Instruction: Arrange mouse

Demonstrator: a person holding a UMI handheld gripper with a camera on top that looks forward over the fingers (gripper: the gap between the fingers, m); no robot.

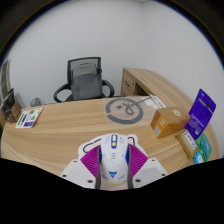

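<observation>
A white computer mouse with blue and yellow markings sits between my fingers, its front pointing away from me. Both magenta pads press against its sides, so my gripper is shut on the mouse. It is held just above the near part of the wooden desk. A round grey mouse mat with a dark face-like print lies on the desk beyond the mouse, apart from it.
A black office chair stands behind the desk against a white wall. A brown box and a purple upright box stand to the right. A booklet lies at the left. A side desk runs off at the right.
</observation>
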